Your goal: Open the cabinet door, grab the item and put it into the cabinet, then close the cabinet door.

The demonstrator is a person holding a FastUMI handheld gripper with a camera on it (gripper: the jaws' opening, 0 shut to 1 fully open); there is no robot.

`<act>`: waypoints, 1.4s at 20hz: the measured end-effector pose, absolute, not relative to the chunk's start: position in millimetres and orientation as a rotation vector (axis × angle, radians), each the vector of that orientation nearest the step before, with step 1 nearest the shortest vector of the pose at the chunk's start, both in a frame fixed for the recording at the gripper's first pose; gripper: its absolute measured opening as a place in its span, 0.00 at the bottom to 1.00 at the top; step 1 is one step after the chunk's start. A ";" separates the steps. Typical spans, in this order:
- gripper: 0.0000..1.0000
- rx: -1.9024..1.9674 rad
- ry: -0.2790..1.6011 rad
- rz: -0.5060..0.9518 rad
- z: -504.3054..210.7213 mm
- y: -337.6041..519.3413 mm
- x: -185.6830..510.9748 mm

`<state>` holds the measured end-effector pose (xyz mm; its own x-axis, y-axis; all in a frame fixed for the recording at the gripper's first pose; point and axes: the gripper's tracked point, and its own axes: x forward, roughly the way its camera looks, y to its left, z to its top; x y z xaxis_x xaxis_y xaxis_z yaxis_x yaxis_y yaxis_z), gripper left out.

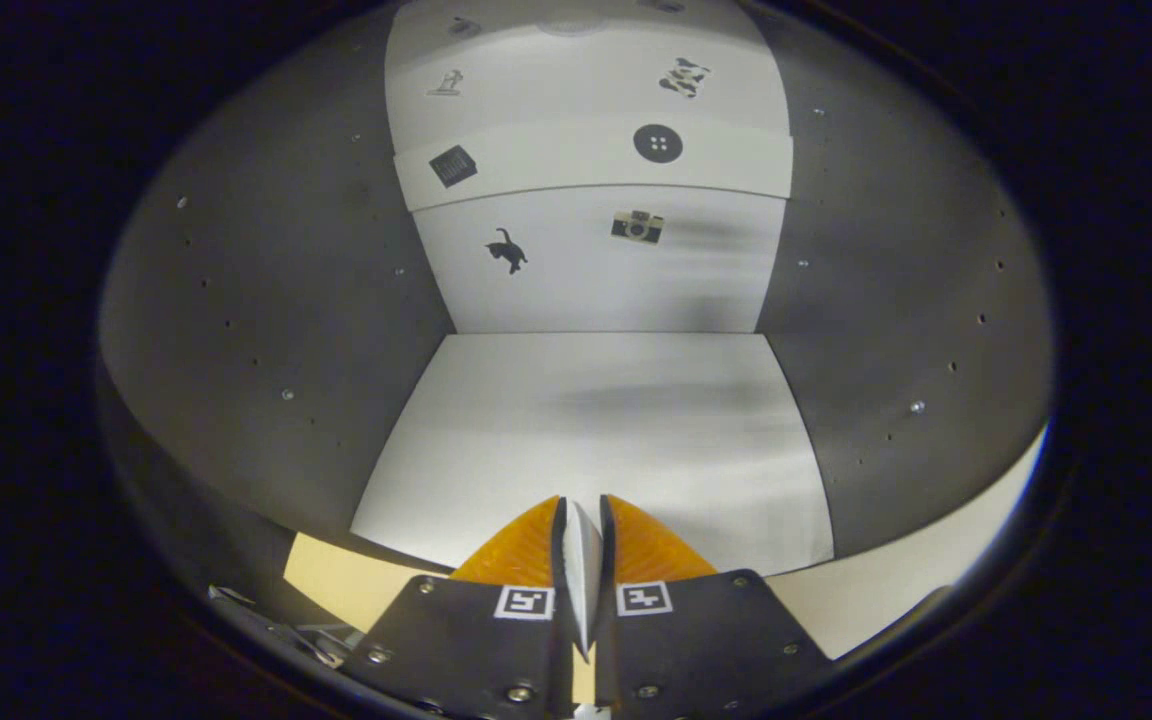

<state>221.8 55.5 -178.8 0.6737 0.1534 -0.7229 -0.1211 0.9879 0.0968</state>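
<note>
two fingers [548, 545] nearly closed, pinching a thin white flat item [582, 560] on edge between them, at the mouth of the open cabinet [266, 330]. likely placing: push in over the white floor [596, 430], lower, then release.

Pretty plain boxy space: white back wall [586, 295] with little stickers on it, a black cat [507, 250] and a tiny camera [637, 226] low down. Higher up, a white band [556, 165] juts out across it, carrying a round button [658, 143] and a dark square [453, 165]. Grey side walls [276, 300] dotted with small holes and screws, white floor [586, 420] with soft grey shadows, pale beige strip [336, 580] along its near edge
</note>
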 end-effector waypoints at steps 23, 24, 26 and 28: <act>0.21 0.033 0.874 0.165 -182.6 70.4 254.4; 0.21 0.033 0.865 0.164 -182.4 70.9 255.6; 0.23 0.026 0.852 0.162 -181.7 70.7 257.1; 0.42 0.014 0.829 0.178 -179.2 73.0 256.8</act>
<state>256.8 73.0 -179.2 0.6618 0.1626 -0.7318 -0.1517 0.9850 0.0816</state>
